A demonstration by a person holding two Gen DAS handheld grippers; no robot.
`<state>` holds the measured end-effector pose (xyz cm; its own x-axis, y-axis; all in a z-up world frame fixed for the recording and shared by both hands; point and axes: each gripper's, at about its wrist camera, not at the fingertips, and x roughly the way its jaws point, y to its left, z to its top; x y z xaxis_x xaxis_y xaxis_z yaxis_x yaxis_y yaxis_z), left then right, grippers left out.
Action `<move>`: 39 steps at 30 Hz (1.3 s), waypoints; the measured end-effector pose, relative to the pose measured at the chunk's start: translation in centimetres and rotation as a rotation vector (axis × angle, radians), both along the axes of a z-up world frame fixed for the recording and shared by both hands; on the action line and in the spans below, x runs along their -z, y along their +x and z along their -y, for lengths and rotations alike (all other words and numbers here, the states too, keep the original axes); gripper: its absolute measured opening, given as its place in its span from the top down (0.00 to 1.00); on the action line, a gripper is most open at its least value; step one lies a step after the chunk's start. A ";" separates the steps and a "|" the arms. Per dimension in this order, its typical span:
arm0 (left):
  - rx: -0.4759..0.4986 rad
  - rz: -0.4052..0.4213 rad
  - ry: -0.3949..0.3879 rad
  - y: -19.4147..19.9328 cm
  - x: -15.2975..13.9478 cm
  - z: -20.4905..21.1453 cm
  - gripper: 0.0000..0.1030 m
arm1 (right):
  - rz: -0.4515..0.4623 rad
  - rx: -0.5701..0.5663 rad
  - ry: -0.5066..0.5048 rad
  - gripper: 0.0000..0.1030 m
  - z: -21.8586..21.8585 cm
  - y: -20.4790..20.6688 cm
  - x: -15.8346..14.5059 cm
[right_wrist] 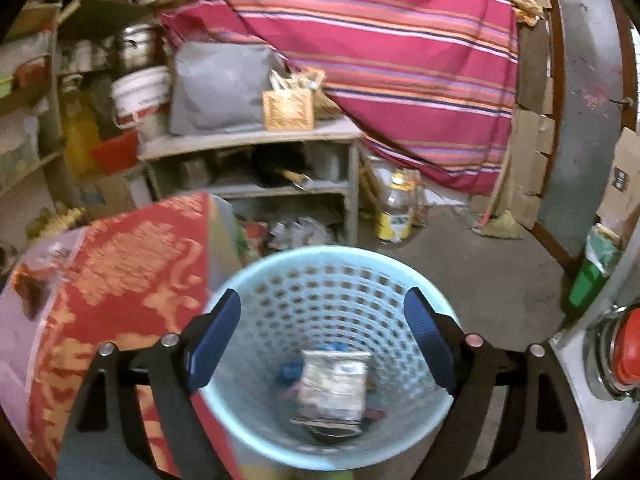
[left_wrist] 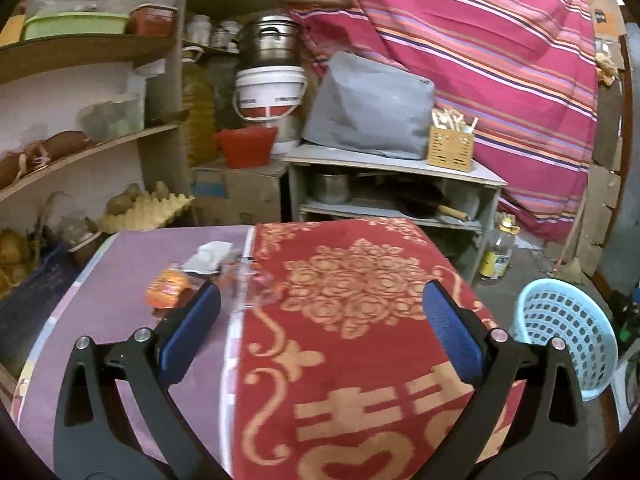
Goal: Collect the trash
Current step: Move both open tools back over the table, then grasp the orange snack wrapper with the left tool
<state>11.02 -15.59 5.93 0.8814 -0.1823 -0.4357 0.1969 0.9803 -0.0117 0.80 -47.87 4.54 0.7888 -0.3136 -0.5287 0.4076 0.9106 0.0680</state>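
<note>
In the left wrist view an orange wrapper (left_wrist: 166, 289), a white crumpled wrapper (left_wrist: 208, 257) and a clear plastic piece (left_wrist: 252, 284) lie on the table's purple cloth (left_wrist: 120, 280), just beyond my left fingertip. My left gripper (left_wrist: 320, 312) is open and empty above the red patterned cloth (left_wrist: 352, 320). The light blue perforated basket (left_wrist: 568, 328) stands on the floor to the right. In the right wrist view my right gripper (right_wrist: 322, 316) is open and empty directly above the basket (right_wrist: 260, 432). A silvery wrapper (right_wrist: 334, 388) and other scraps lie at its bottom.
A grey shelf unit (left_wrist: 392, 168) with pots, a grey bag and a wicker holder stands behind the table. A plastic bottle (right_wrist: 394, 212) stands on the floor. Wooden shelves (left_wrist: 80, 152) are on the left. A striped cloth (left_wrist: 480, 60) hangs behind.
</note>
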 end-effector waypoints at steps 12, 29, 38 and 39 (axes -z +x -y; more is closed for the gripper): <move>-0.098 -0.020 0.011 0.8 0.8 -6.6 0.05 | 0.031 -0.177 -0.071 0.12 -9.2 3.2 -1.8; -0.220 -0.082 0.044 2.9 2.8 -14.3 0.05 | 0.004 -0.298 -0.074 0.08 -17.3 8.0 -0.4; -0.252 -0.171 0.067 5.3 5.9 -17.7 0.05 | -0.020 -0.304 -0.042 0.05 -19.1 10.9 1.1; -0.248 -0.175 0.067 5.5 6.1 -17.7 0.05 | -0.027 -0.306 -0.047 0.05 -19.3 11.2 1.2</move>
